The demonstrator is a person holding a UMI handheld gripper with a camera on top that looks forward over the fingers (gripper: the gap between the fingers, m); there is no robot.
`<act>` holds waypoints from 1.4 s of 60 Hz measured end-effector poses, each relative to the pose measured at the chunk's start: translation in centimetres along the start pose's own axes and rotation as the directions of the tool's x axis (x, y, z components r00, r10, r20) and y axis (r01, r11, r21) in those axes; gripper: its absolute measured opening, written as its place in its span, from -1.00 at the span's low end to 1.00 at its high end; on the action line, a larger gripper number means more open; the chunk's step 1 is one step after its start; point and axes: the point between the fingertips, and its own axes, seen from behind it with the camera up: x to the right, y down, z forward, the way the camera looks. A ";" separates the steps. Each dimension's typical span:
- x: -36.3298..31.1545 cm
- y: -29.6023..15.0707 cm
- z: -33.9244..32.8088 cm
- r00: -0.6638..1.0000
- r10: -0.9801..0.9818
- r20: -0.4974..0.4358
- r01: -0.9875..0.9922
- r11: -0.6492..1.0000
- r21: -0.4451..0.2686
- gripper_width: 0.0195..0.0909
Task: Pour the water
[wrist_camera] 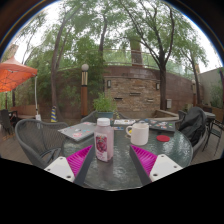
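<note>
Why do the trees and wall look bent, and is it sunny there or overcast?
Gripper view: the wide-angle lens bows the trees and brick wall into a curve. Light is soft and even; sky shows pale white through the leaves, with no hard shadows on the glass table. The bottle and mug between and beyond the open gripper look fairly sharp.

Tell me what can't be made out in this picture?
- Bottle, gripper view: label too small to read; water level unclear.
- Cup: inside hidden by its own wall.
- Table: near edge hidden by the open gripper.
- Red thing: too small to identify.
</note>
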 end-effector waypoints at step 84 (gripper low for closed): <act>5.8 -11.3 23.6 -0.470 0.860 0.199 -0.864 -0.401 -0.305 -0.36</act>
